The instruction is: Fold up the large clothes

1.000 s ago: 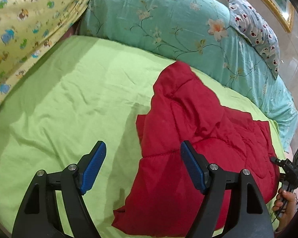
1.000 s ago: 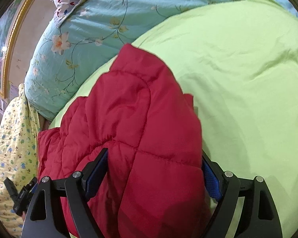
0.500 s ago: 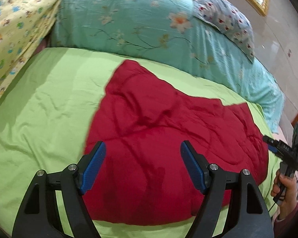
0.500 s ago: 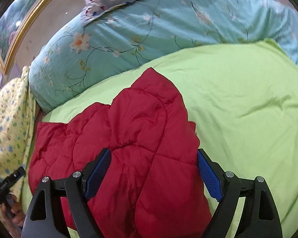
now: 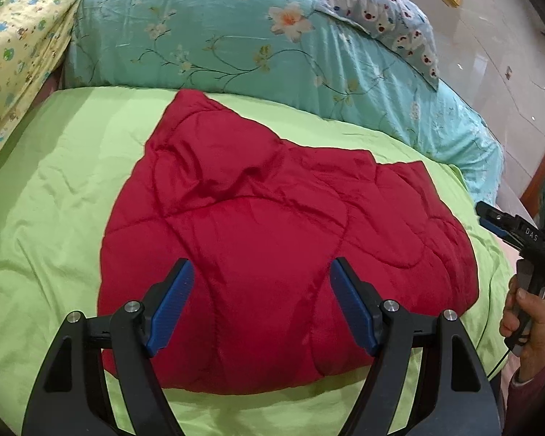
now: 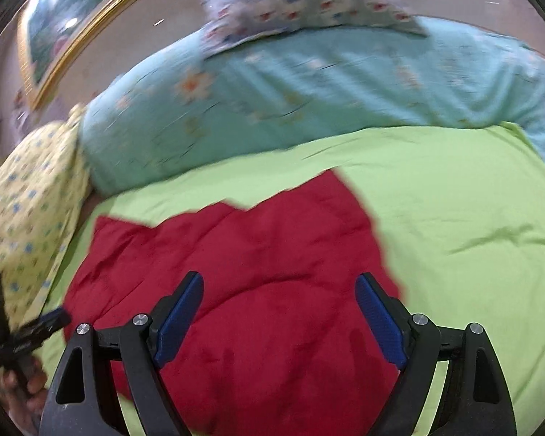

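Note:
A red quilted jacket (image 5: 272, 239) lies folded into a rough block on the green bedsheet (image 5: 54, 218). My left gripper (image 5: 259, 290) hovers over the jacket's near edge, jaws wide apart, nothing between the blue pads. In the right wrist view the same jacket (image 6: 258, 272) lies below my right gripper (image 6: 279, 305), which is also open and empty above it. The right gripper (image 5: 505, 225) shows at the right edge of the left wrist view, held in a hand (image 5: 527, 316). At the lower left of the blurred right wrist view is the left gripper (image 6: 29, 334).
A teal floral duvet (image 5: 254, 36) is heaped along the far side of the bed, with a small patterned pillow (image 5: 381, 11) on top. A yellow printed blanket (image 5: 14, 43) lies at the far left. A gold-framed picture (image 6: 54, 47) hangs on the wall.
Both grippers pulled back and up from the jacket. The right gripper no longer has the jacket's fold between its pads; the jacket now lies flatter, folded over on the sheet.

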The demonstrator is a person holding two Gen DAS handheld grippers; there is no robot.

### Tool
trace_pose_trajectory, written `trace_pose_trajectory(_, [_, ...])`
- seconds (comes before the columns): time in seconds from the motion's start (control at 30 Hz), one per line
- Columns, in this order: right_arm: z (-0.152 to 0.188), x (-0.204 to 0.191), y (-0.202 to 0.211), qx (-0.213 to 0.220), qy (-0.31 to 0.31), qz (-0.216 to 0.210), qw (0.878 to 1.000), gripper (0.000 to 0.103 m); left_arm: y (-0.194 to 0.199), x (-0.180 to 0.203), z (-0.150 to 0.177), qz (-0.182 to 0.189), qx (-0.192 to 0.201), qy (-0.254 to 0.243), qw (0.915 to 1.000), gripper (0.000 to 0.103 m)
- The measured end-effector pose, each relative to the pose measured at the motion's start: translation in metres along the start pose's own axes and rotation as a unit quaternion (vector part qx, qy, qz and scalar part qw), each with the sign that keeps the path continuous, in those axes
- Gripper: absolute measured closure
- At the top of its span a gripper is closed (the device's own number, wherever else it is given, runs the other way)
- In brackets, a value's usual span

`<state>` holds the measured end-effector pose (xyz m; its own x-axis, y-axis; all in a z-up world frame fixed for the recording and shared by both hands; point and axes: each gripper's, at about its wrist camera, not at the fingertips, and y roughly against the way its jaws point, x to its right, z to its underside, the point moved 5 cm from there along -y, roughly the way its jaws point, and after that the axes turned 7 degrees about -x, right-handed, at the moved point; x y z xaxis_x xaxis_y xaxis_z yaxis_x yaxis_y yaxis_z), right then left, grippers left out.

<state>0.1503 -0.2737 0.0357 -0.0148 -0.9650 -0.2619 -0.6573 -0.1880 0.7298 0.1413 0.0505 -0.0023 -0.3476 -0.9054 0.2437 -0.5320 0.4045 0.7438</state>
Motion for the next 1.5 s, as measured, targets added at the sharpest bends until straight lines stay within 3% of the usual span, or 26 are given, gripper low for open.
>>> trace_pose_trajectory(0.2, [0.018, -0.053, -0.039, -0.068, 0.087, -0.04, 0.993, 0.016, -0.018, 0.002, 0.008, -0.006, -0.013, -0.008, 0.9999, 0.026])
trace_pose_trajectory(0.37, [0.034, -0.05, -0.079, -0.115, 0.11, 0.008, 0.987, 0.017, -0.043, -0.002, 0.006, -0.014, -0.015, -0.018, 0.9996, 0.026])
trace_pose_trajectory(0.6, [0.014, -0.014, -0.109, -0.111, 0.071, 0.068, 0.989, 0.016, -0.071, -0.008, -0.017, -0.033, -0.024, -0.016, 0.9991, 0.024])
trace_pose_trajectory(0.8, [-0.004, 0.002, -0.126, -0.103, 0.054, 0.094, 0.989, 0.015, -0.089, -0.015, -0.038, -0.042, -0.045, 0.005, 0.9981, 0.023])
trace_pose_trajectory(1.03, [-0.012, 0.023, -0.139, -0.107, -0.001, 0.061, 0.992, 0.015, -0.103, -0.019, -0.043, -0.055, -0.062, 0.023, 0.9963, 0.023])
trace_pose_trajectory(1.5, [-0.012, 0.028, -0.149, -0.1, -0.003, 0.038, 0.994, 0.012, -0.107, -0.021, -0.04, -0.062, -0.055, 0.035, 0.9959, 0.023])
